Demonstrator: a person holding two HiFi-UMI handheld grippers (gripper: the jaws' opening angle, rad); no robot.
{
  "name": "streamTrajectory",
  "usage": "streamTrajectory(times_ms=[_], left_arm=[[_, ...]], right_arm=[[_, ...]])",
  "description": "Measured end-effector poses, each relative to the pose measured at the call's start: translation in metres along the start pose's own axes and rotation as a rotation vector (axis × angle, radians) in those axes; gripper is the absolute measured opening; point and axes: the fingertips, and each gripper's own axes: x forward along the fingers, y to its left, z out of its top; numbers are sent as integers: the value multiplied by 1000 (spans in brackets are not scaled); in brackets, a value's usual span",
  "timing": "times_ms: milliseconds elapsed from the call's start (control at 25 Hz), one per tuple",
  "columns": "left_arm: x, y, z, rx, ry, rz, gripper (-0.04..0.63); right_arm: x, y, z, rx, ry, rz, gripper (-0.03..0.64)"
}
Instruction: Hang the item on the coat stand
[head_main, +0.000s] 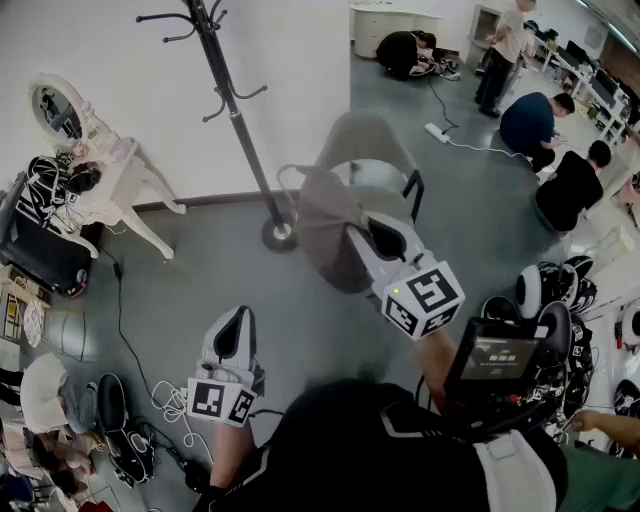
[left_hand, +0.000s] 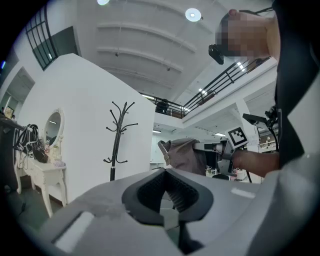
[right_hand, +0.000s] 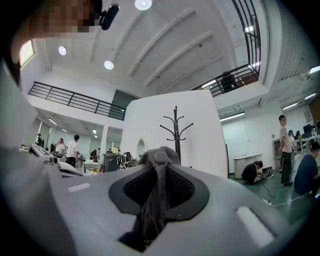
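The right gripper (head_main: 383, 236) is clamped on the soft grey fabric cap (head_main: 325, 225) and carries it level, facing the black metal coat stand (head_main: 236, 112) well ahead, ready for hooking. The left gripper (head_main: 238, 325) hangs low, jaws slightly apart and empty.

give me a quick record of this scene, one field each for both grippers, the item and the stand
right gripper: level, fingers shut on grey cap
left gripper: level, held closer to the person's body, fingers slightly apart, nothing between them
coat stand: upright, hooks bare
cap vs stand: apart, cap not yet hung
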Motion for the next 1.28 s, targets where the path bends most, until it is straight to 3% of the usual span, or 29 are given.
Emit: streamTrajectory(times_ms=[720,1280], left_arm=[[-14,10,-7,-10,6,-45,20],[-39,67,-22,-26,10,-96,20]], right_arm=[[5,28,9,-40,-34,-8,74],[32,72,2,-39,-43,-70,74]])
